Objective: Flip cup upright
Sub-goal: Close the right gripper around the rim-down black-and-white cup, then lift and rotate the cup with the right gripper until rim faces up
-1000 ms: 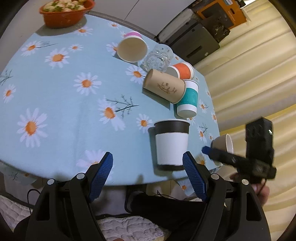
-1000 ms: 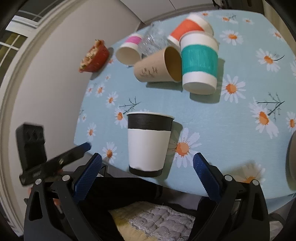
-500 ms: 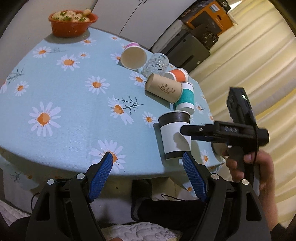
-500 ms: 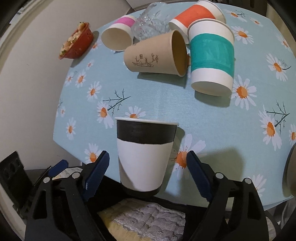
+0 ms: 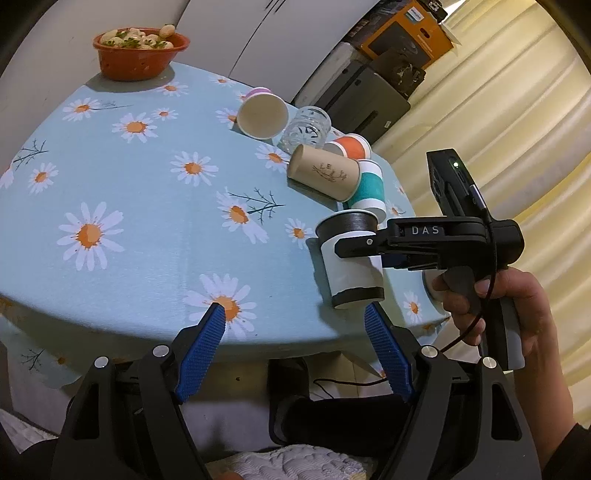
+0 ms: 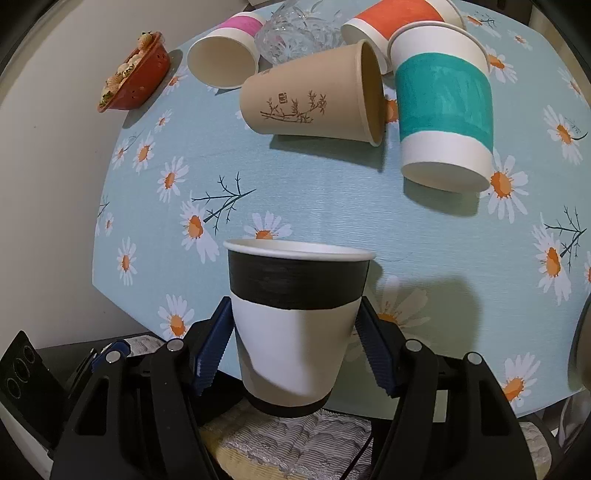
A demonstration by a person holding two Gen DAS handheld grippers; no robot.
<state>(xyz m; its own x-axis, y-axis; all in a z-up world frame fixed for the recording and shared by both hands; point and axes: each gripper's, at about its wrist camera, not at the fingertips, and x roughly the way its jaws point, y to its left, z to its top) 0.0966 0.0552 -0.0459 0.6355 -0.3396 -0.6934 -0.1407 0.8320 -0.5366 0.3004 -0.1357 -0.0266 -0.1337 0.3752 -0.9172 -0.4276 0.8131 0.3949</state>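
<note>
While upright, cup (image 6: pixel 295 321) between right hand-held gripper (image 6: pixel 293 354) fingers.

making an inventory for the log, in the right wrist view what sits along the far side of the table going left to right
red bowl → pink-banded cup → glass tumbler → tan cup lying on its side → teal-banded cup

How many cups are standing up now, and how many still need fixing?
Done: the black-and-white cup stands rim up near the table edge. In hand: the right gripper has its fingers on both sides of that cup; I cannot tell if it squeezes. The left gripper is open, holding nothing. Left: the tan cup, teal cup, orange cup and pink cup lie on their sides.
</note>
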